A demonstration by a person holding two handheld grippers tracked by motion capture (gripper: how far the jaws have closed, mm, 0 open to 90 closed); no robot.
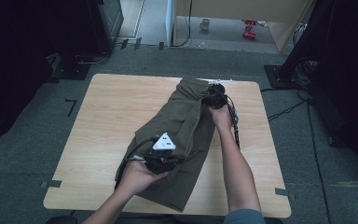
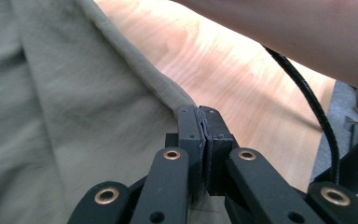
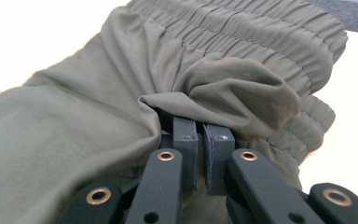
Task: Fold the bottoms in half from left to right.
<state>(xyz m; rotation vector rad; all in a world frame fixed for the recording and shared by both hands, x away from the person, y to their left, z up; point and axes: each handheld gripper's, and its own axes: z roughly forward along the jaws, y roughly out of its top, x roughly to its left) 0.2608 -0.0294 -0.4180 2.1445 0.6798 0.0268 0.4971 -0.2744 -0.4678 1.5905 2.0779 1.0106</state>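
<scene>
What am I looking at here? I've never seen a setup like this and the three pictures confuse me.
A person sits at a wooden table and holds a hand-held clamp in each hand; no robot arm is involved. The high view looks down from above the person. The other two pictures come from small cameras riding on each clamp, looking along its two black jaws. On the table lie olive-green trousers with an elastic waistband, partly folded. The left tool is shut on a hemmed edge of the trousers, near the person. The right tool is shut on a bunch of cloth just below the waistband, at the far end. Both hands seem to be handling the trousers, perhaps folding them.
</scene>
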